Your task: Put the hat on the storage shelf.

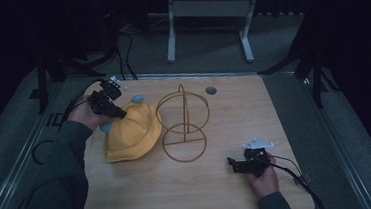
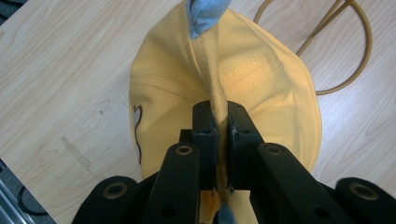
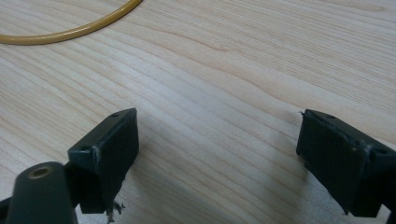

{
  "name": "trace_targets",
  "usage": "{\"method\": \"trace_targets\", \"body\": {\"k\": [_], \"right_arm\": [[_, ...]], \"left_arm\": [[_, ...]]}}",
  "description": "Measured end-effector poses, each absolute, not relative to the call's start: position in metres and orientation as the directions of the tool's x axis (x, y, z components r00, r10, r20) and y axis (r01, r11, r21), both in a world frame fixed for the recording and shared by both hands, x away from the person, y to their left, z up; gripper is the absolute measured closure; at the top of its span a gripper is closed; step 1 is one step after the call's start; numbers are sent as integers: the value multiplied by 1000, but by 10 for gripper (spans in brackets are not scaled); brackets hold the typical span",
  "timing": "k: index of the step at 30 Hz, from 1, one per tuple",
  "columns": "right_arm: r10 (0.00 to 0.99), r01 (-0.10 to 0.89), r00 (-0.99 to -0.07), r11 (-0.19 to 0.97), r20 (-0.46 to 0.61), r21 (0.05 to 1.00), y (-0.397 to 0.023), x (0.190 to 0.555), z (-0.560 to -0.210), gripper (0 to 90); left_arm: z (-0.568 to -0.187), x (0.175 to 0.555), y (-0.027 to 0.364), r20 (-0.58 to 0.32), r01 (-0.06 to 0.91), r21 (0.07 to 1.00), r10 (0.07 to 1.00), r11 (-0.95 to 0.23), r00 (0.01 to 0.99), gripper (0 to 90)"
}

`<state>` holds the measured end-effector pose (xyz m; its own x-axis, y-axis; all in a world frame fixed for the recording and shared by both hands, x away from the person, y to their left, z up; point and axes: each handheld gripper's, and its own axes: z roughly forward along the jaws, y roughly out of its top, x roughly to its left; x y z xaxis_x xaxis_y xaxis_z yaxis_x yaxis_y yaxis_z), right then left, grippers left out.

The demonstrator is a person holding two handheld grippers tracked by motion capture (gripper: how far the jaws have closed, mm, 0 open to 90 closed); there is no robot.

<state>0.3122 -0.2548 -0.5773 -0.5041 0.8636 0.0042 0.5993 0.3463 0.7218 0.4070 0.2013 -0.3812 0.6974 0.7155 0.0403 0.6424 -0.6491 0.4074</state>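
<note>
A yellow hat (image 1: 128,133) with a blue lining lies on the left half of the wooden table, beside a gold wire stand (image 1: 183,126). My left gripper (image 1: 119,112) is shut on a fold of the hat's brim, which it holds pinched up at the hat's far left side. In the left gripper view the pinched yellow hat (image 2: 261,79) runs up between the jaws of my left gripper (image 2: 222,125), and a bit of blue lining (image 2: 204,15) shows at the top. My right gripper (image 1: 232,164) rests open low over the table near the front right; its jaws (image 3: 215,158) stand wide with only bare wood between them.
The wire stand's ring base (image 3: 70,32) lies ahead of the right gripper. A round grey grommet (image 1: 211,90) sits in the table near the far edge. A table frame (image 1: 209,17) stands on the floor beyond. Cables trail off both grippers.
</note>
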Motion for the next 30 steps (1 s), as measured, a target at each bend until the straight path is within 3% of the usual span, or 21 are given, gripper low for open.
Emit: {"method": "trace_targets", "body": {"k": [30], "right_arm": [[864, 599, -504, 346, 4, 722, -255, 312, -577, 128]], "left_arm": [[-369, 405, 210, 46, 635, 426, 717, -644, 696, 842]]}}
